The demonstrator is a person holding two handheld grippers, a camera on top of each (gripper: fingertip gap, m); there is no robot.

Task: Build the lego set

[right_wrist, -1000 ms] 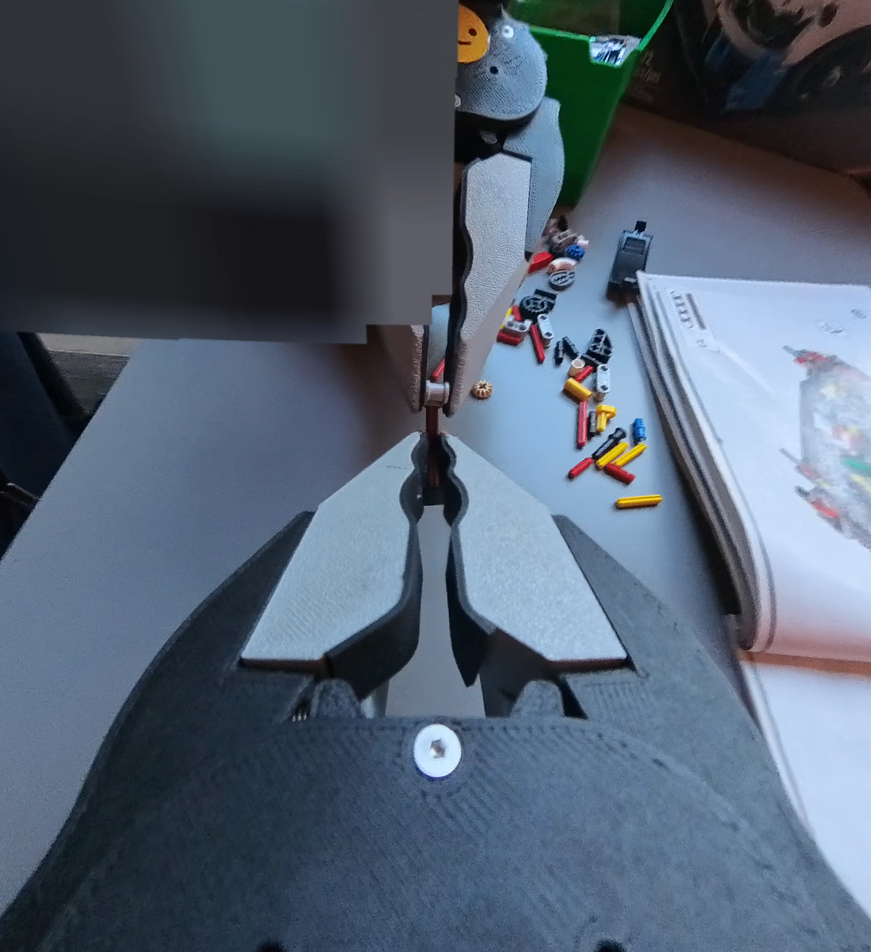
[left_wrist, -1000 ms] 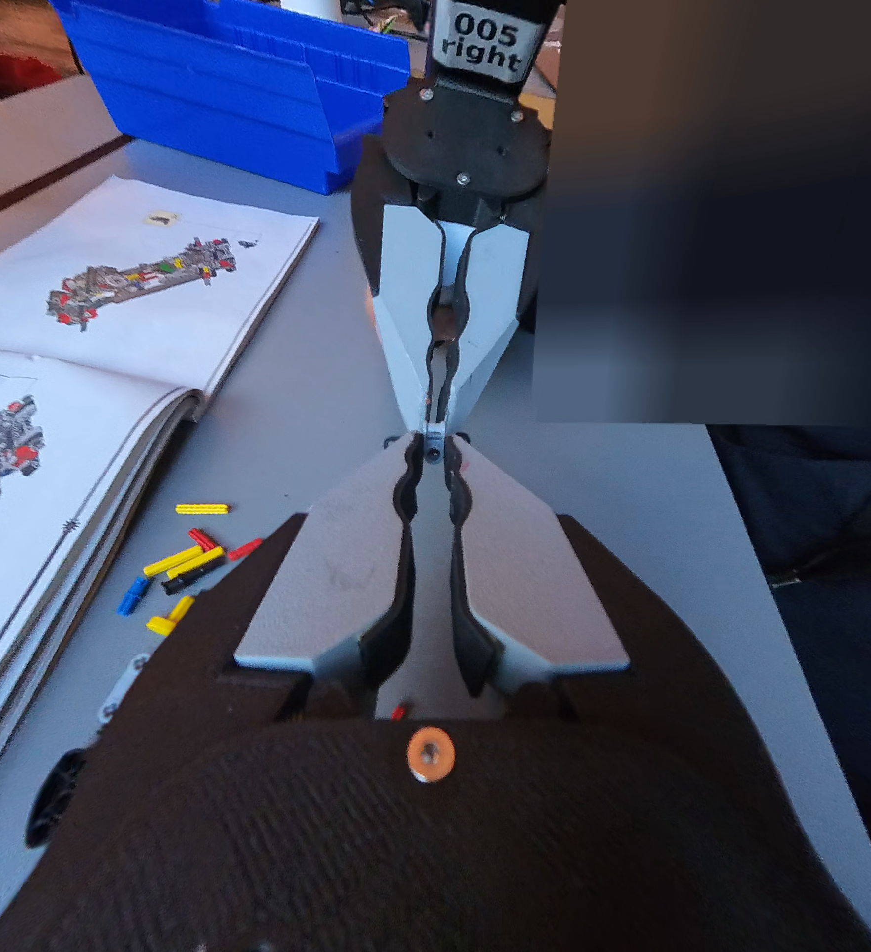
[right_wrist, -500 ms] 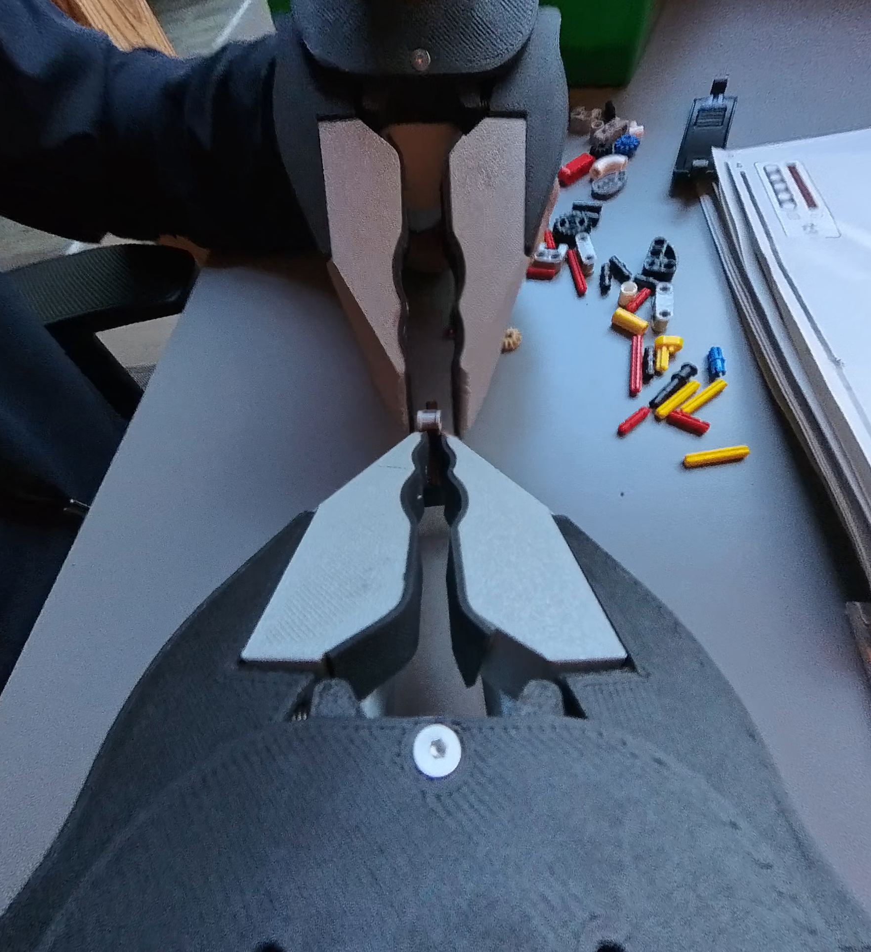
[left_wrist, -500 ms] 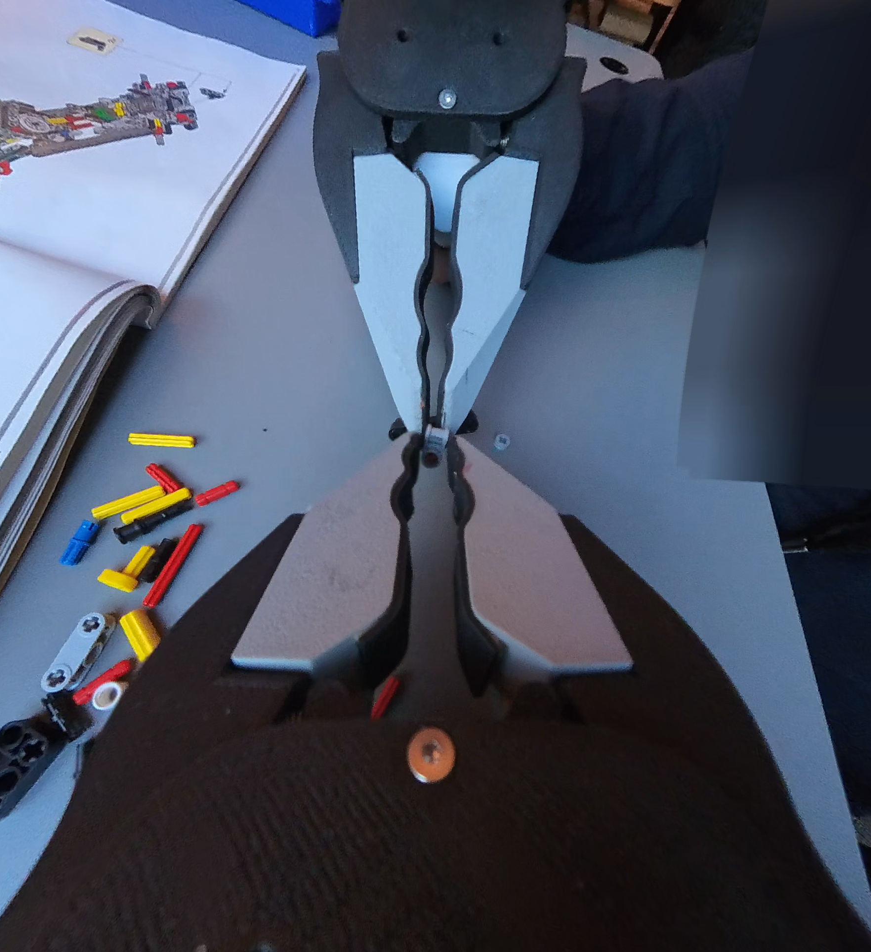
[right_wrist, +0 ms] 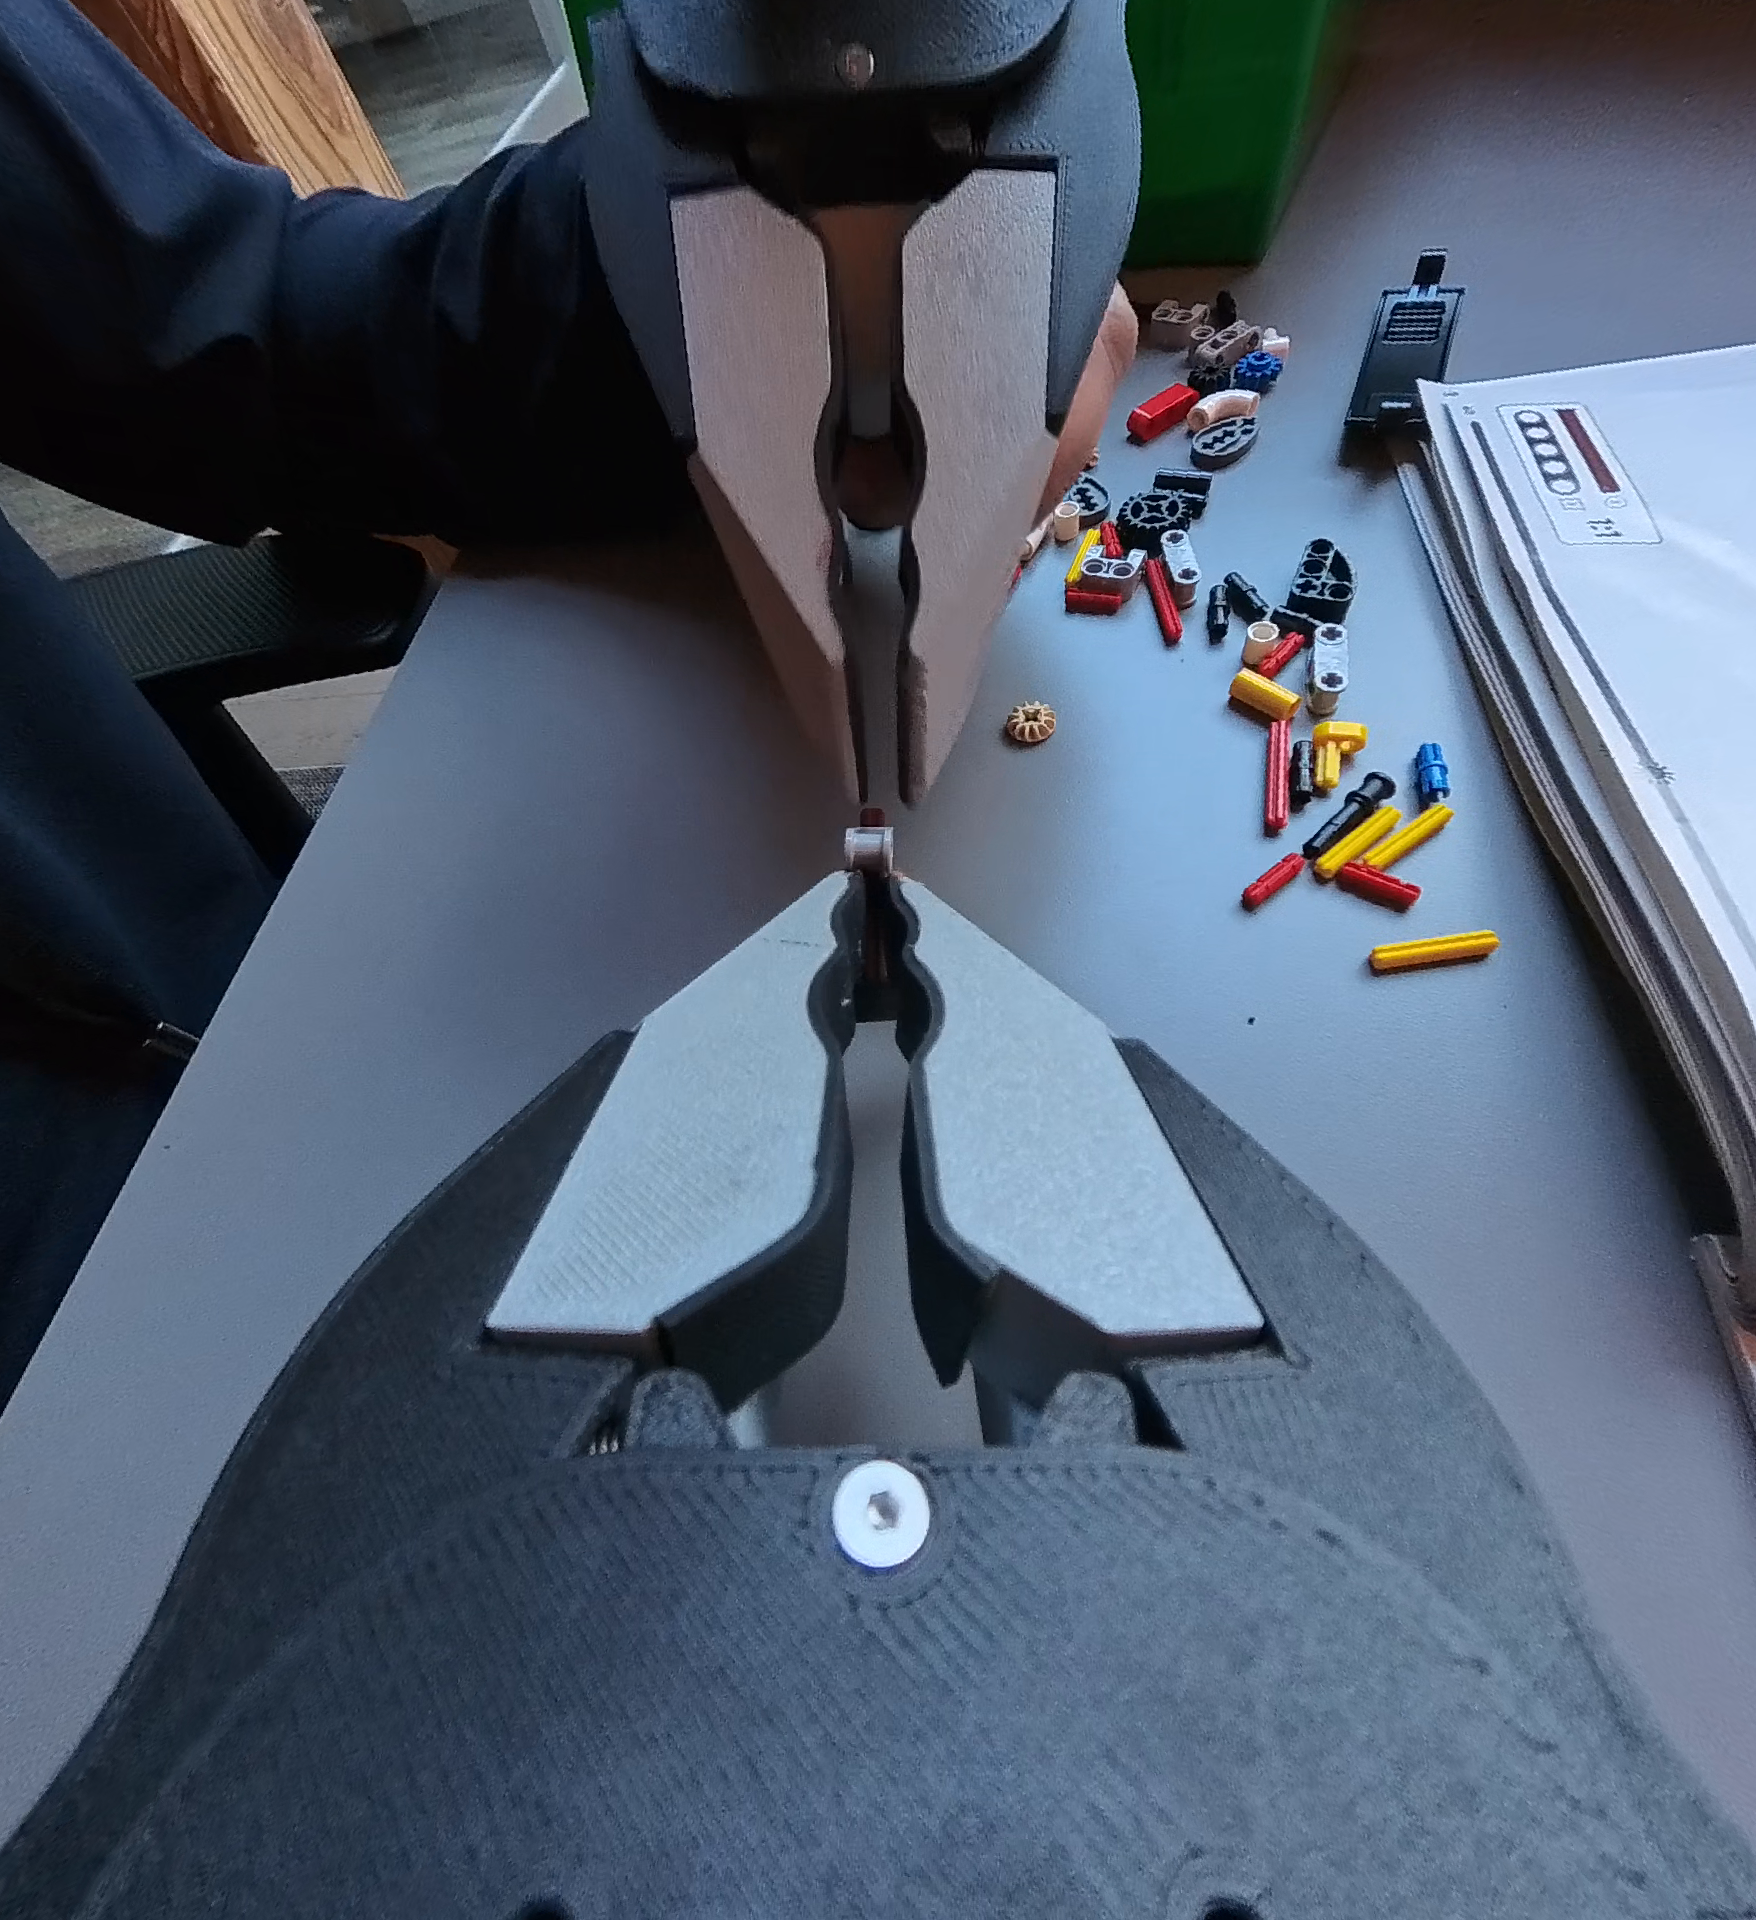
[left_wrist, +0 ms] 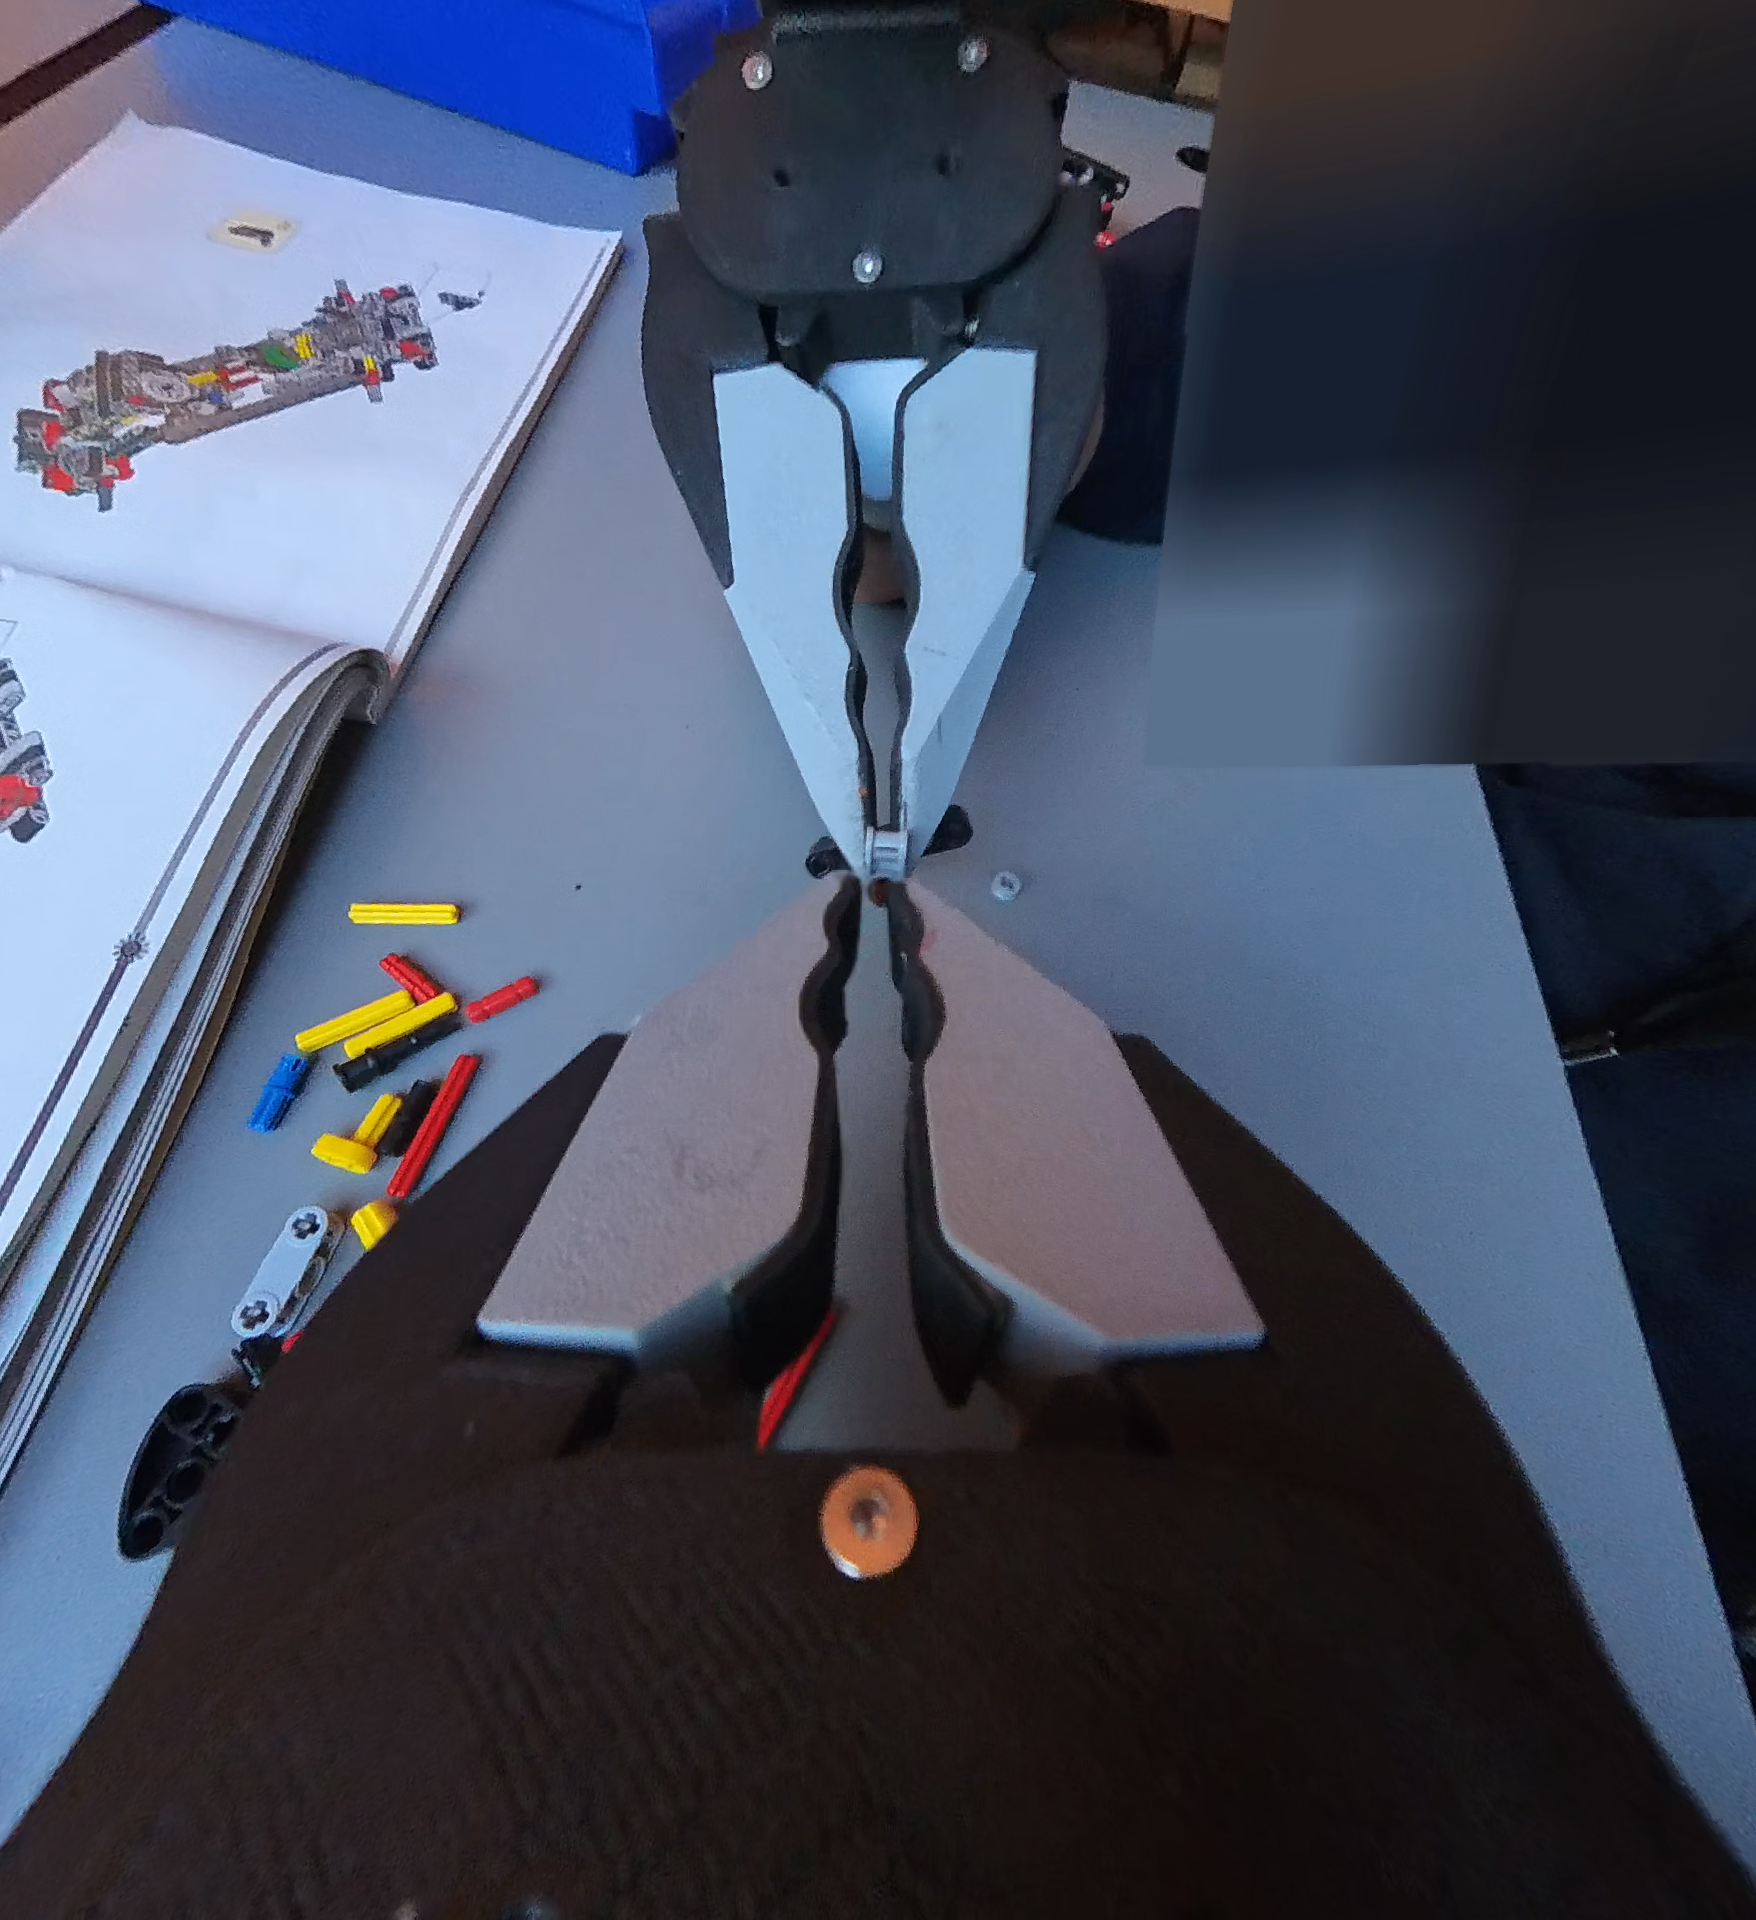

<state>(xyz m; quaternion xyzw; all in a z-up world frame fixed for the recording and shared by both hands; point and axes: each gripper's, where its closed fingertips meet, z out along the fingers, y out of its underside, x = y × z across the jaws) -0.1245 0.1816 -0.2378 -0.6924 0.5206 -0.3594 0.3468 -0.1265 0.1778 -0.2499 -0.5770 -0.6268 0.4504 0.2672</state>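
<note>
Red axle (right_wrist: 875,940) (grey bush (right_wrist: 869,847) on) in right claw (right_wrist: 872,896), seemingly level.

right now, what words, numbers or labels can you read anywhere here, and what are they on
No text here can be read.
Booklet, printed panel near its top corner: too small and blurred to read.
Black flat piece beside the booklet: tiny pale mark at its base, unreadable.
Open pages in the left wrist view: drawings only, no legible words.
</note>
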